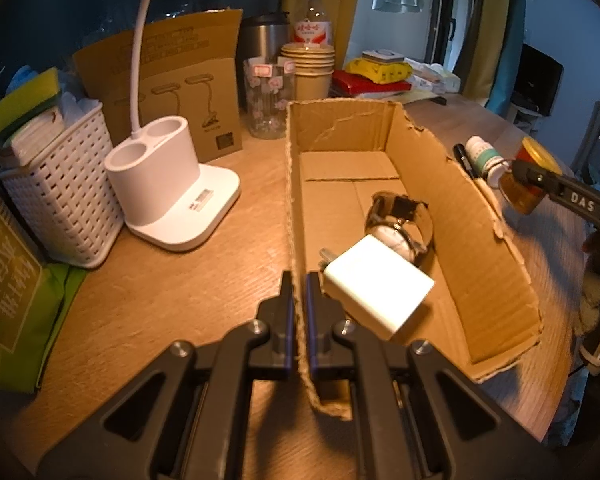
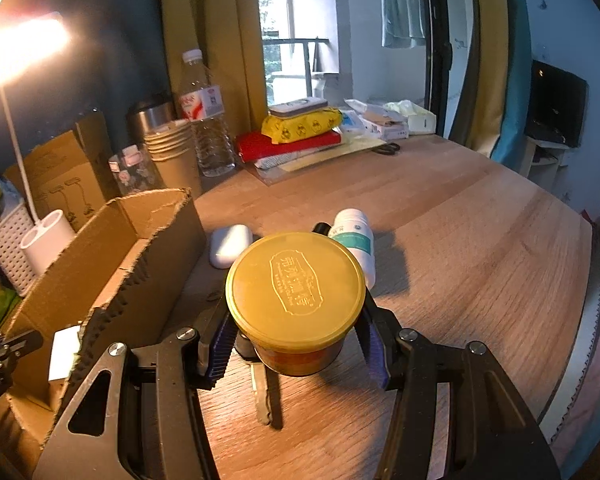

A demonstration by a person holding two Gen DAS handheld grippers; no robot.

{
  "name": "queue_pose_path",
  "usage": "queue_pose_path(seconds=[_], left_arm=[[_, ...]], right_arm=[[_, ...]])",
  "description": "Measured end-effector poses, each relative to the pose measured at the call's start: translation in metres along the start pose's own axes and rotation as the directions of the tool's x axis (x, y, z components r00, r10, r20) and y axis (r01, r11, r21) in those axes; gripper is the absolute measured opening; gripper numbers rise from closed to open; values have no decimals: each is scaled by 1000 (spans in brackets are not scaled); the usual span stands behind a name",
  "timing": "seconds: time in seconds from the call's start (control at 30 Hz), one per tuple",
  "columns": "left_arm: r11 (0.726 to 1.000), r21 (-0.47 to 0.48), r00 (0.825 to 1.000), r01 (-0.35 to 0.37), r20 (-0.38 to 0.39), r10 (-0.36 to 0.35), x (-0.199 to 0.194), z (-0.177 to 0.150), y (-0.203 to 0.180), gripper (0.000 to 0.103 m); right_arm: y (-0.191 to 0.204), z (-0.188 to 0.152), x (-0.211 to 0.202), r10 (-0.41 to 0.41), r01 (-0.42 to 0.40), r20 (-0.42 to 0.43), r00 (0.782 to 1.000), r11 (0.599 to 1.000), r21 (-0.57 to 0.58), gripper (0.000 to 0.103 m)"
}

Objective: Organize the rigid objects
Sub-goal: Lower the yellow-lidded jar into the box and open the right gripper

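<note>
The left gripper (image 1: 299, 292) has its fingers pinched tight on the near wall of the cardboard box (image 1: 480, 240), steadying it on the bench (image 2: 460, 220). The right gripper (image 2: 296, 344) holds a small jar with a yellow lid (image 2: 295, 286), its fingers closed on the jar's sides just below the lid rim; in the left wrist view the jar (image 1: 526, 184) hangs just outside the box's right wall, lifted off the bench. Already lying in the box are a wristwatch (image 1: 400, 220) and a white charger (image 1: 374, 286). Waiting outside on the bench are a white pill bottle (image 2: 354, 240), a dark pen (image 1: 464, 160) and a white case (image 2: 230, 244) beside the box. The main risk I see is the grip itself: the pads bear on a smooth round wall under an overhanging lid, so a tilt during the carry could let the jar twist or slide out. The torn, uneven right wall of the box is another hazard; a low pass could catch the jar's base on it and tug the box against the left hold. Setting the jar down on the watch or charger could leave it tipped.
</note>
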State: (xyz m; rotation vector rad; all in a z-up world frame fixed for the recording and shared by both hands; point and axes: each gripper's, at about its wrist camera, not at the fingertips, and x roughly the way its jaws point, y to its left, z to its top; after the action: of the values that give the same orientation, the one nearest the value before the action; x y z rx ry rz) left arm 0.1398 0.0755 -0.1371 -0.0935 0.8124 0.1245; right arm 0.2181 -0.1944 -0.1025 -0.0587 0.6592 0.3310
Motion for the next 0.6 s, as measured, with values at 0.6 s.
queue_pose_path(seconds=[0.6], left_arm=[[1000, 1, 1000, -1, 0, 1, -1, -1, 0, 5]], right_arm=[[83, 36, -42, 159, -144, 91, 983, 978, -151, 57]])
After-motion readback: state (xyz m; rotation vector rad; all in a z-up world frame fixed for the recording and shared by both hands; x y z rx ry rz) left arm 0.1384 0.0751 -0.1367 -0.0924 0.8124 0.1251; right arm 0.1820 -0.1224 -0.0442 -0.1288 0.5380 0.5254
